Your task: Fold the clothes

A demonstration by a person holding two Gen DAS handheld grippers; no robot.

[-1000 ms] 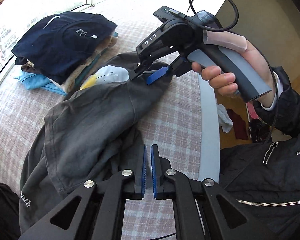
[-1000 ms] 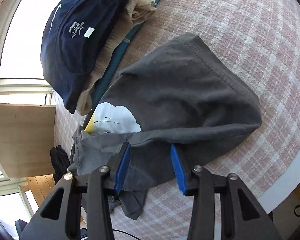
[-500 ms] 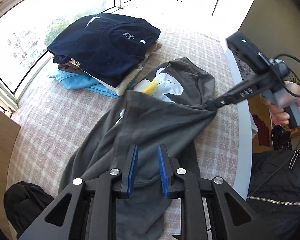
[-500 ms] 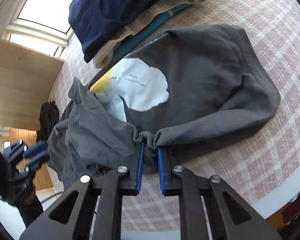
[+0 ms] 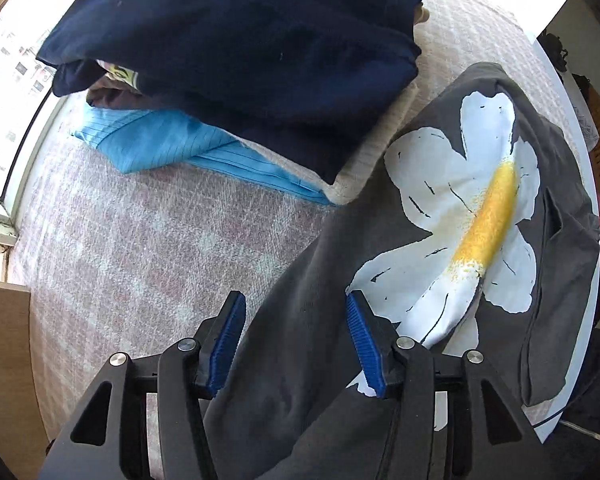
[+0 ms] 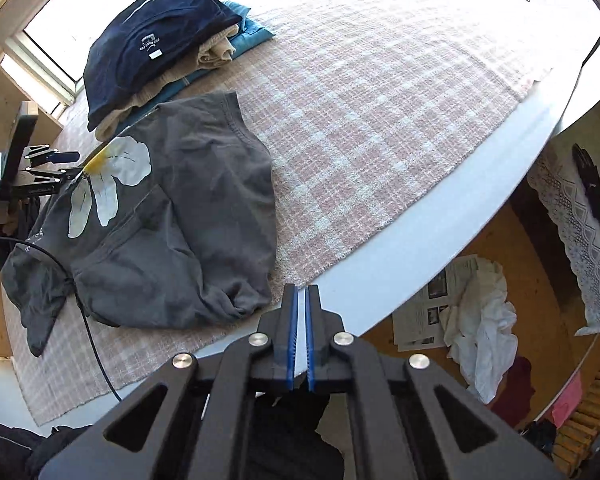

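Two hand-held grippers: the left hand-held gripper [image 5: 296, 344], jaws just opened and astride the limp dark-grey daisy-print cotton T-shirt [image 5: 480, 208] below without pinching it, may snag and drag loose cloth, undoing the fold, while the right hand-held gripper [image 6: 299, 320], just closed on nothing, hangs beside the shirt.

The left tongs [image 5: 296, 344] point straight down, jaws just opened wide apart; the right tongs [image 6: 301, 336] tilt steeply downward, blue pads pressed nearly together, gripping nothing.
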